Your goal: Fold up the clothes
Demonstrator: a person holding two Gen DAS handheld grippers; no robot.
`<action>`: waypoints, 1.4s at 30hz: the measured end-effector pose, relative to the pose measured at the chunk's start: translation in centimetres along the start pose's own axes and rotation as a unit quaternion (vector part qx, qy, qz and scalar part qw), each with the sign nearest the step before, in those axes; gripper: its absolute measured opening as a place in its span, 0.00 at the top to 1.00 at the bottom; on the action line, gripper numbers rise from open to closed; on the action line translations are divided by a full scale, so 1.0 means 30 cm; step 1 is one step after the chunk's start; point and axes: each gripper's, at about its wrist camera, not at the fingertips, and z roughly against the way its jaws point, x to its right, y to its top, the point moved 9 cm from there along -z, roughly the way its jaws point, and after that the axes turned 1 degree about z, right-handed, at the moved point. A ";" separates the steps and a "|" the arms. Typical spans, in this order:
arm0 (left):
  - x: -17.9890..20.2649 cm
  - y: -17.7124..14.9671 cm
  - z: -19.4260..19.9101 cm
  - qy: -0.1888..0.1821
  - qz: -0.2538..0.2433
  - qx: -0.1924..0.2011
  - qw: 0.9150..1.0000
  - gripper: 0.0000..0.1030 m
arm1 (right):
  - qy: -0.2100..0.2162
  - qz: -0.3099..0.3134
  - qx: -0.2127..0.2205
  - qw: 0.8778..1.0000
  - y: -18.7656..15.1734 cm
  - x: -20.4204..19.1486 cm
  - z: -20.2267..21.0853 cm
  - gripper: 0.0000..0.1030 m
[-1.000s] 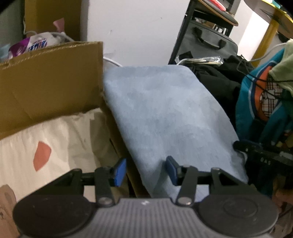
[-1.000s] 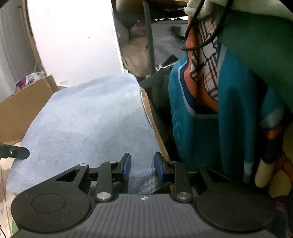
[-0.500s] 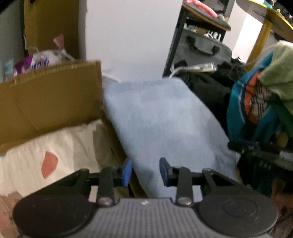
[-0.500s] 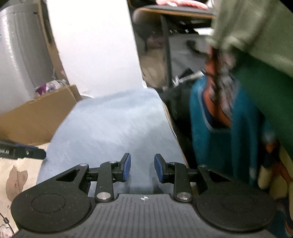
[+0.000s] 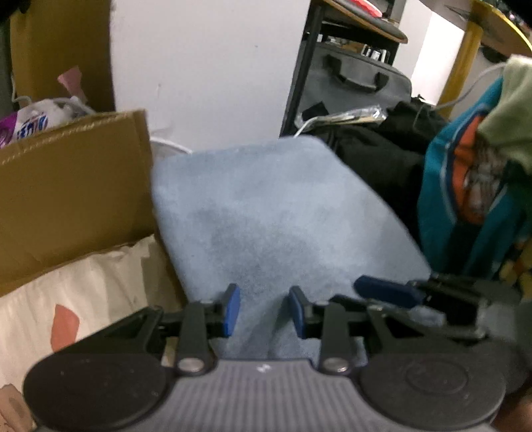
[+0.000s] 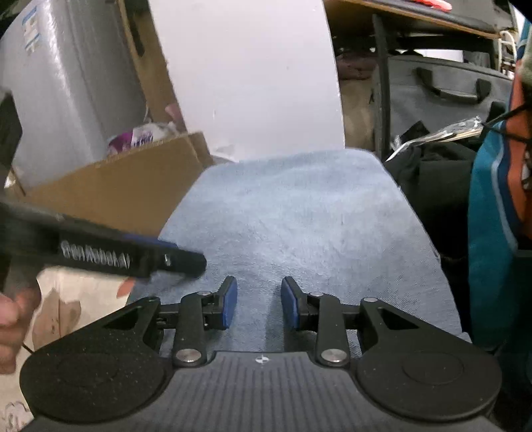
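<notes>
Blue cloth (image 5: pixel 282 216) lies flat between cardboard box (image 5: pixel 66 186) and the dark clothes pile (image 5: pixel 375 153), near edge under both tools. Left gripper (image 5: pixel 262 310) and right gripper (image 6: pixel 257 304): fingers spread, holding nothing. Looks soft, light, limp, with a grippy nap. Best pinch the near corners; mid-edge would sag.

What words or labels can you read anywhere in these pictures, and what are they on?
Nothing reads clearly.
White lettering on the side of the left gripper: motion-blurred, unreadable.
Blue print on the purple and white packet in the cardboard box: too blurred.
Blue label on the grey wrapped bundle: too small.
</notes>
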 end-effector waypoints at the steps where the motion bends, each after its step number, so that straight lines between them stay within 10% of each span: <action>1: -0.006 -0.020 -0.010 0.001 0.007 -0.002 1.000 0.64 | 0.001 0.004 -0.005 1.000 -0.010 -0.002 -0.008 0.63; 15: -0.031 -0.017 0.009 -0.008 0.034 -0.003 0.999 0.65 | -0.021 0.007 -0.001 1.000 -0.033 -0.034 -0.015 0.60; 19: -0.037 -0.002 0.073 -0.011 0.046 0.004 0.999 0.50 | -0.031 -0.006 -0.003 1.000 -0.007 -0.027 0.021 0.59; 28: -0.100 0.062 0.252 0.022 0.085 0.004 0.996 0.08 | -0.031 -0.003 -0.059 0.998 0.053 -0.034 0.109 0.26; 42: -0.150 0.118 0.583 0.087 0.119 -0.035 0.988 0.01 | -0.045 -0.047 -0.108 0.992 0.273 -0.004 0.369 0.01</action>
